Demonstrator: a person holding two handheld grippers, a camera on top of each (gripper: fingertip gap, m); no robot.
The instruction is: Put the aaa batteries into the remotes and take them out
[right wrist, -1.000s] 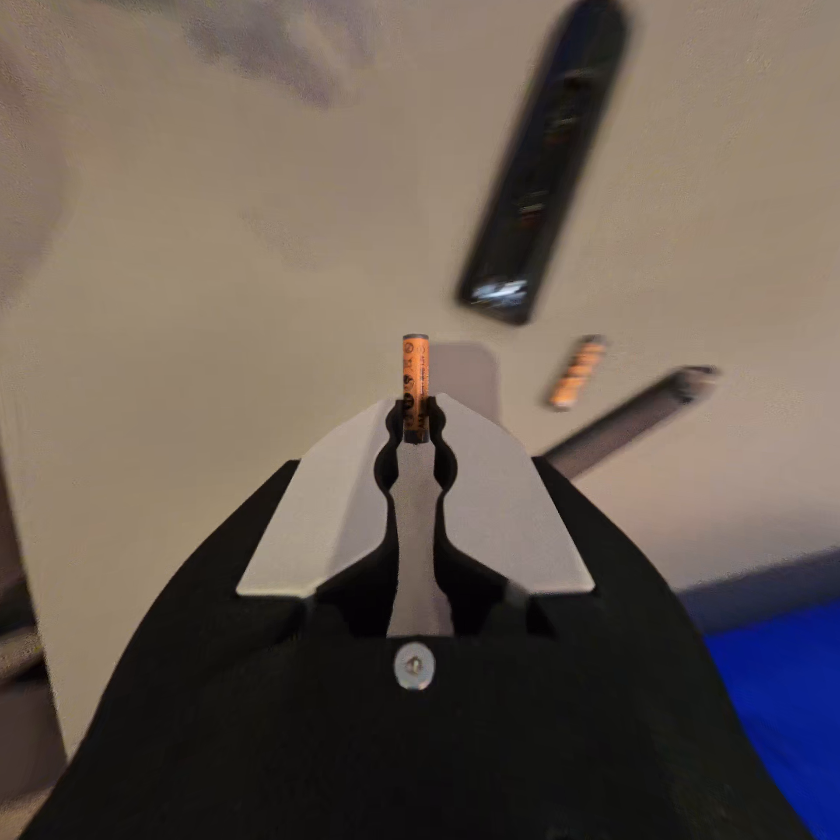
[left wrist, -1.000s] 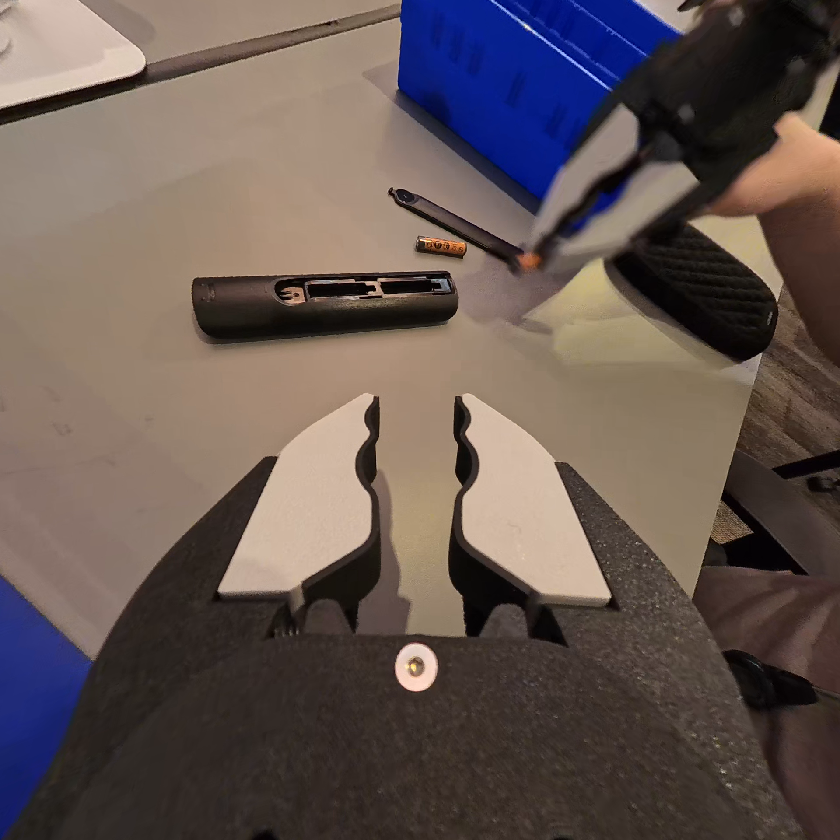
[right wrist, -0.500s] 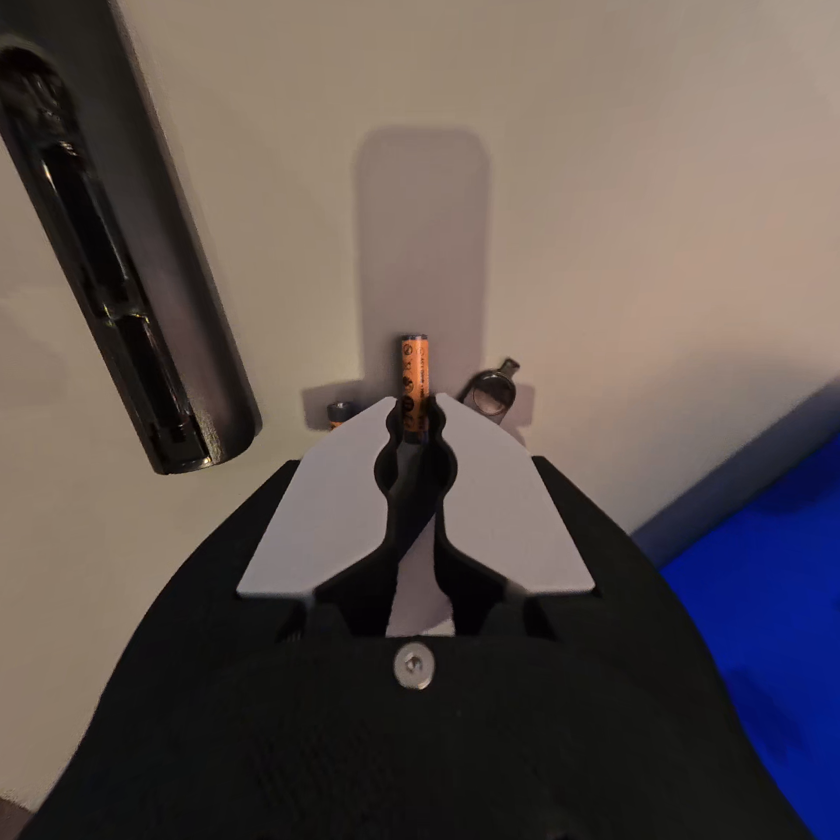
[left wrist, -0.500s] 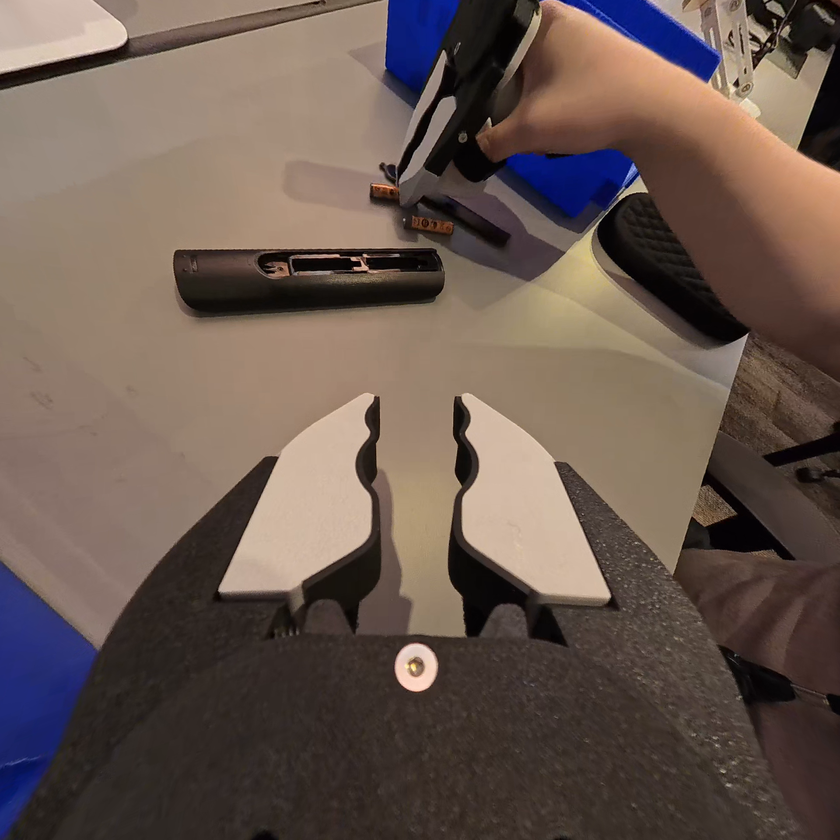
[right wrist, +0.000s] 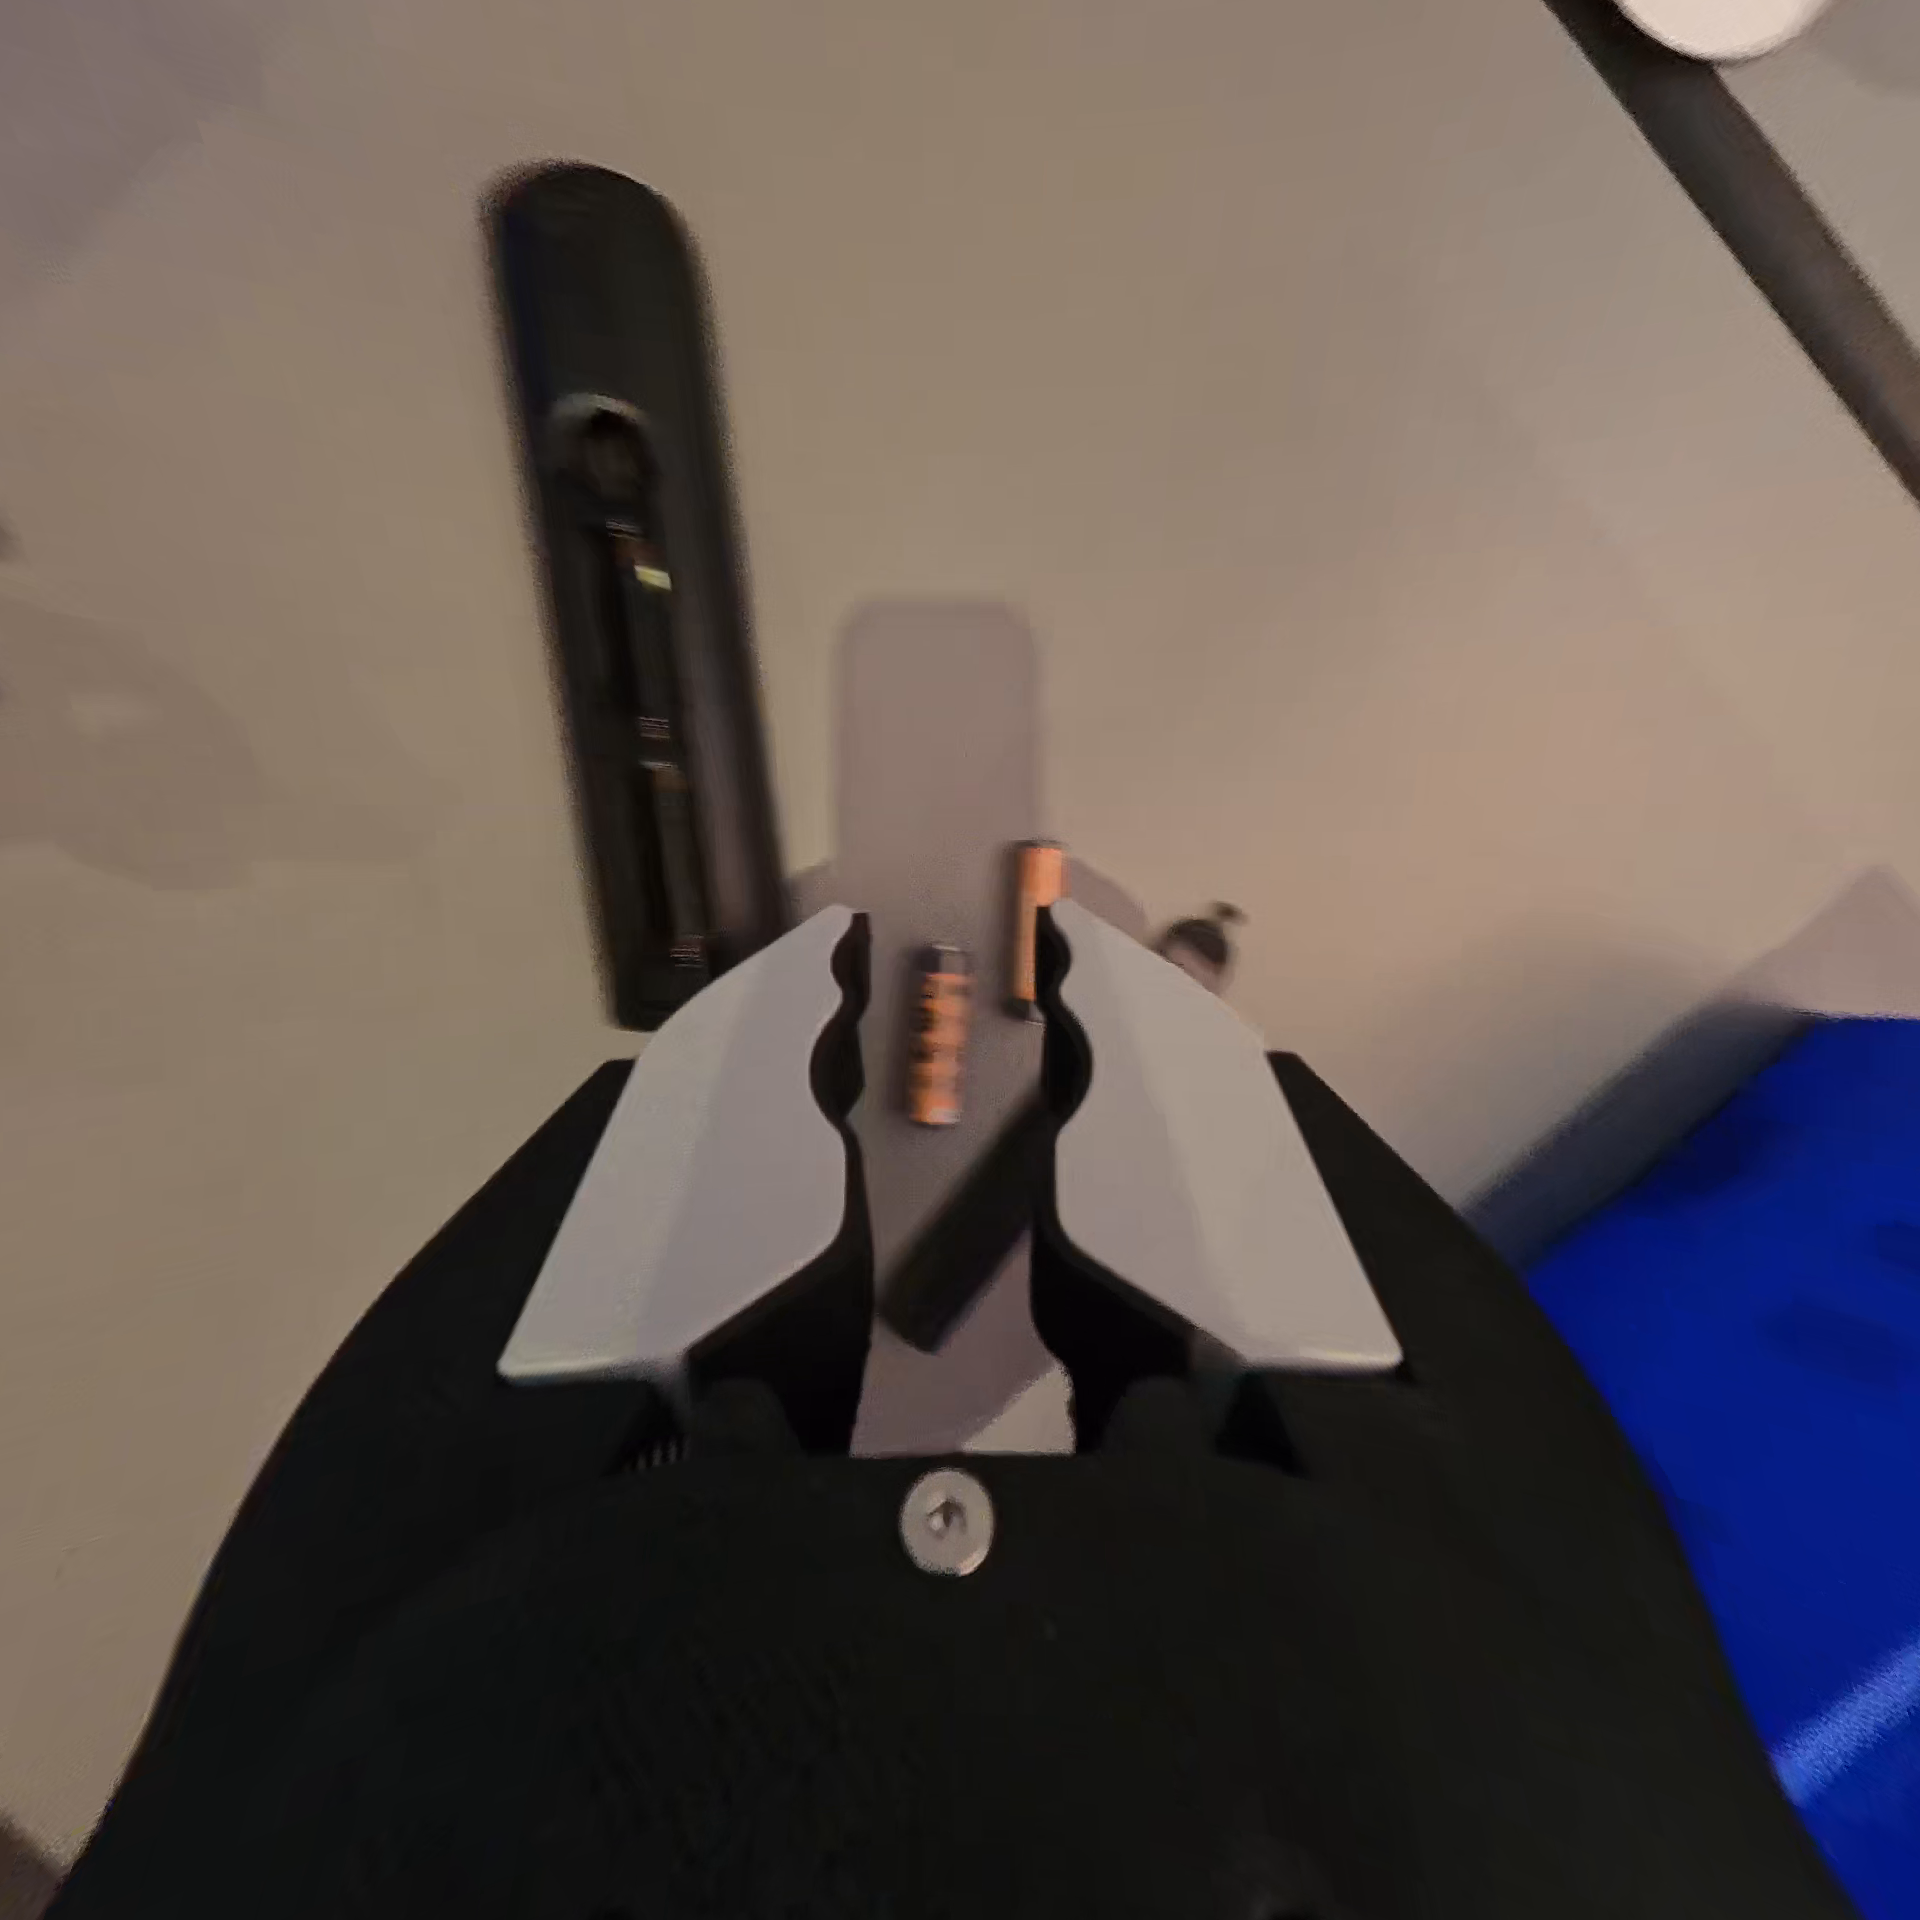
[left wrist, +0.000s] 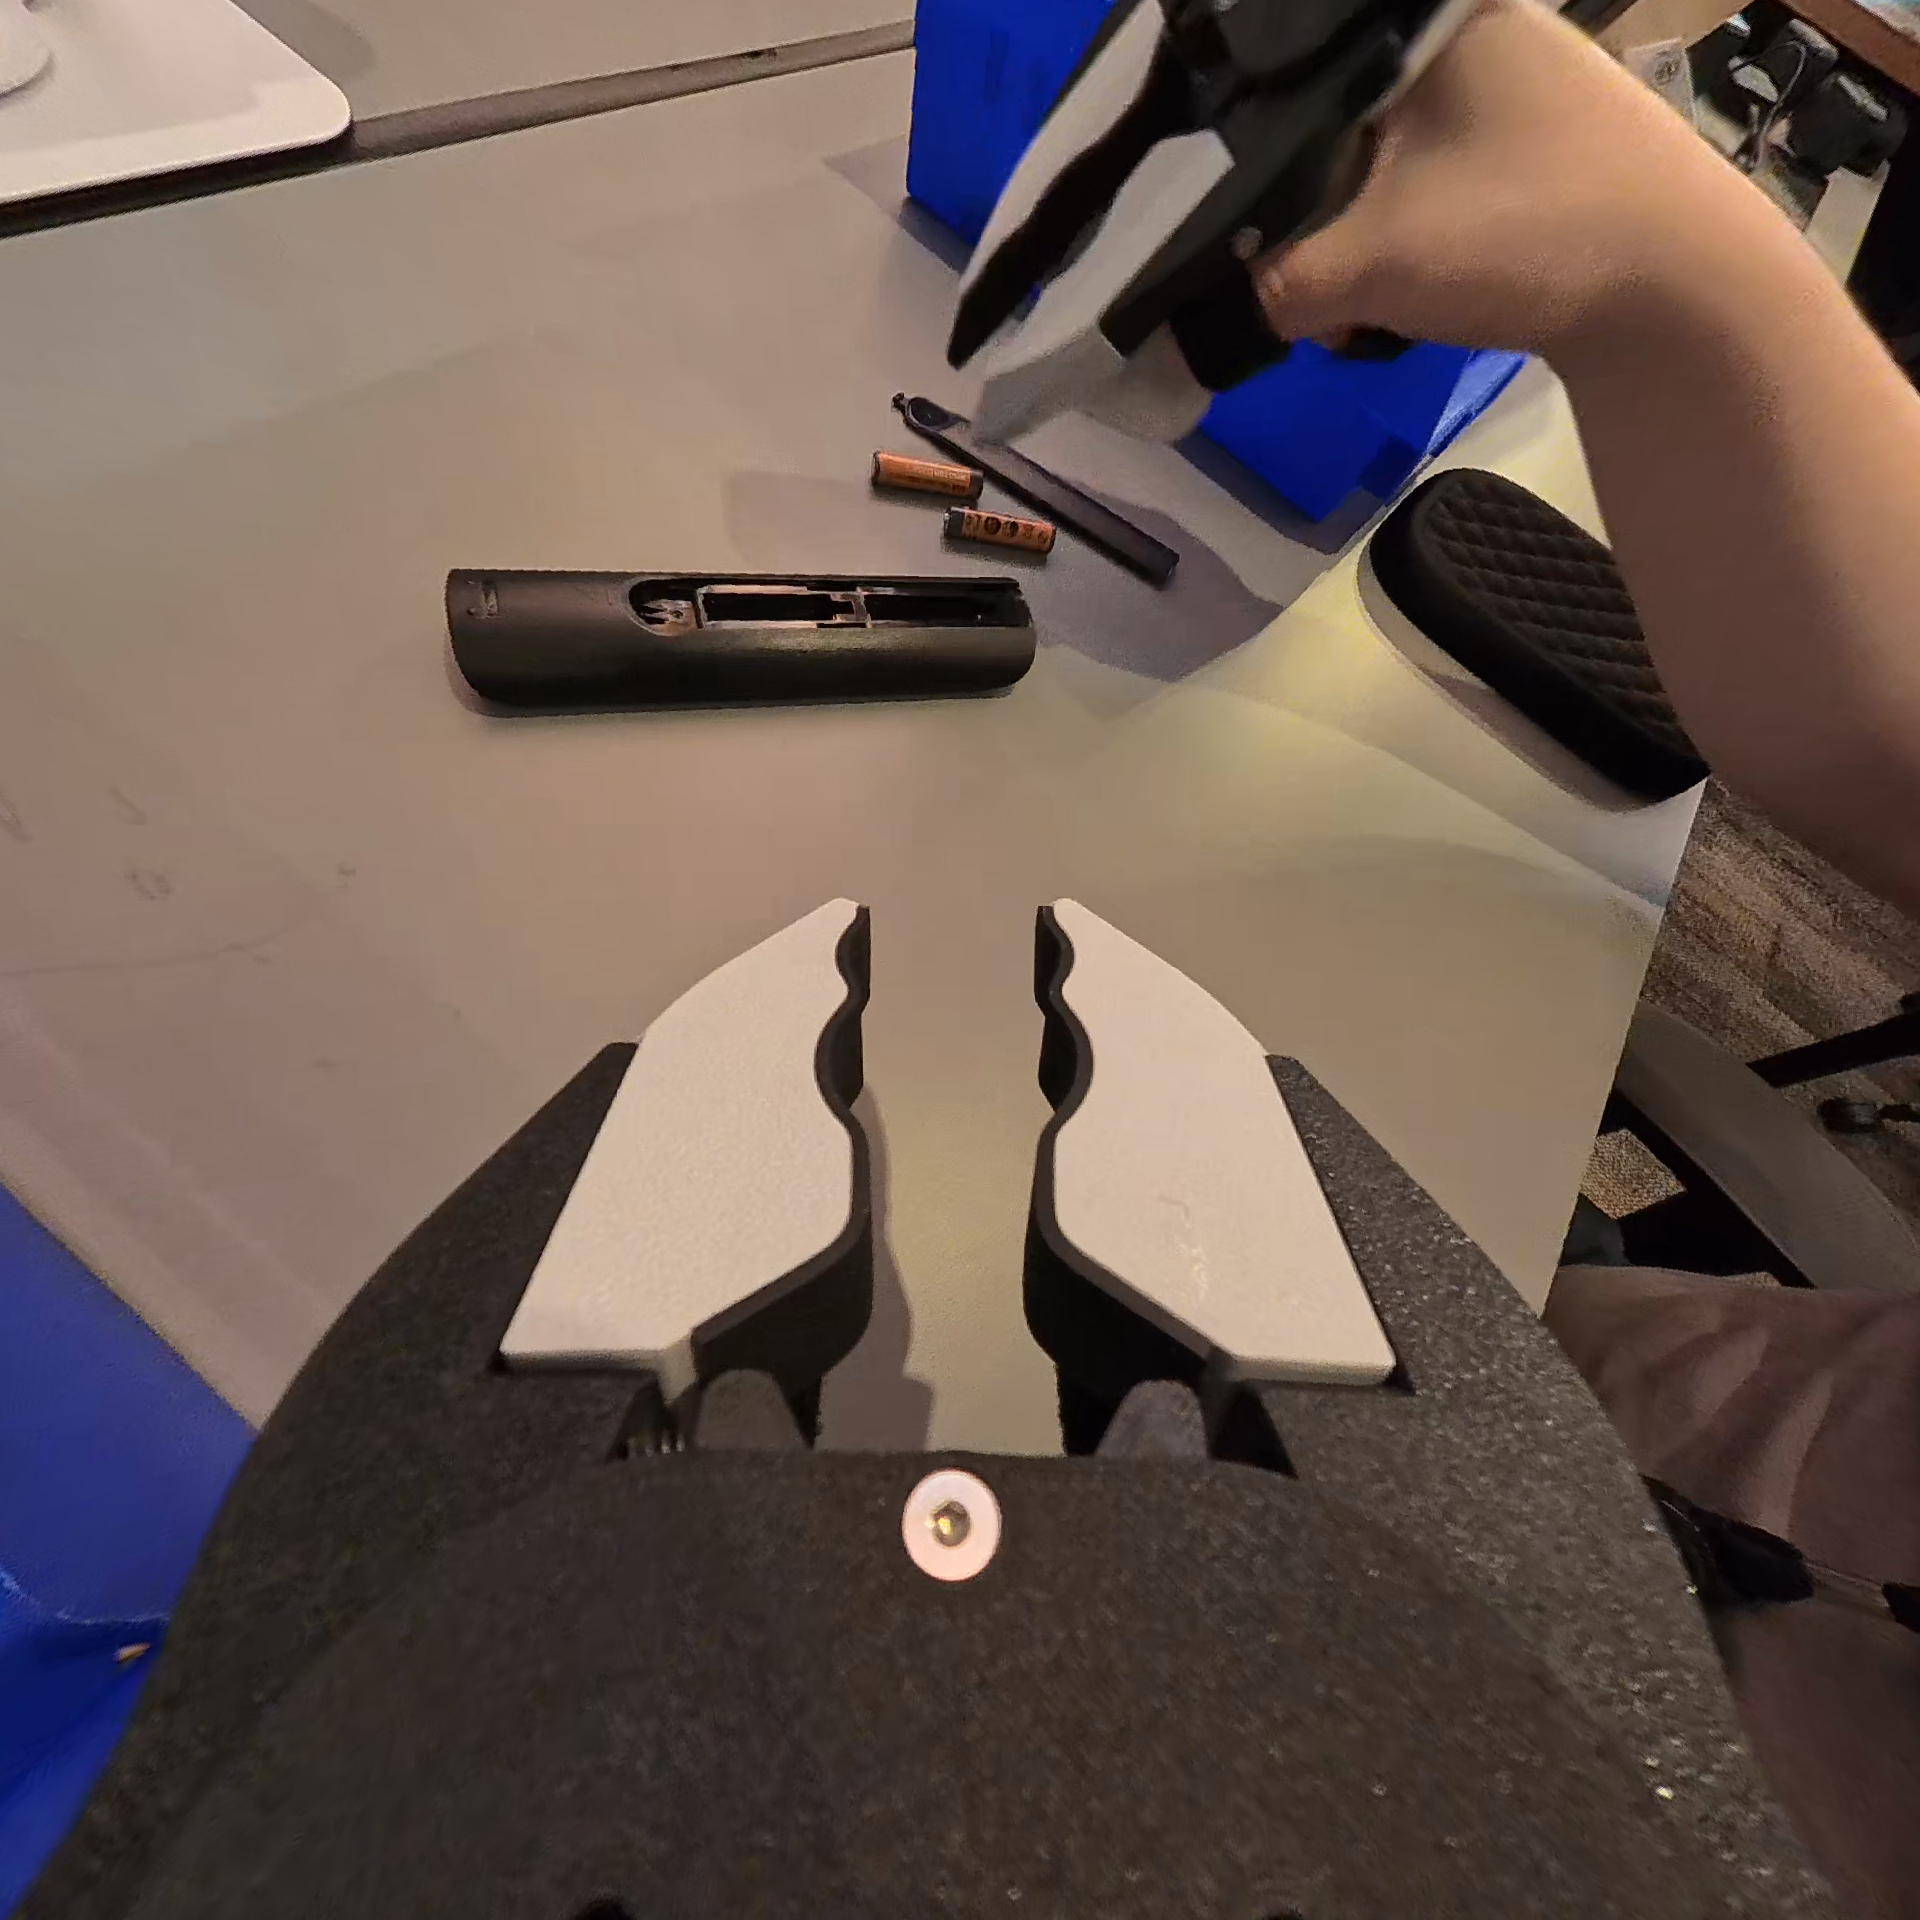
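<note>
A black remote [left wrist: 740,644] lies on the grey table with its battery bay open and empty; it also shows in the right wrist view [right wrist: 636,613]. Two orange AAA batteries [left wrist: 927,476] [left wrist: 1000,531] lie just behind it, beside the black battery cover [left wrist: 1044,488]. In the right wrist view the batteries [right wrist: 938,1034] [right wrist: 1033,920] and the cover [right wrist: 961,1252] lie below my right gripper [right wrist: 951,920], which is open and empty above them. My left gripper [left wrist: 951,920] is open and empty, well in front of the remote.
A blue bin [left wrist: 1340,416] stands at the back right behind the batteries. A black padded chair armrest [left wrist: 1532,623] sits off the table's right edge. A white flat object [left wrist: 156,94] lies at the back left. A blue surface [left wrist: 83,1455] is at the near left.
My right gripper set down the battery it held beside the other one, opened, and lifted away. My left gripper stayed open and in place.
</note>
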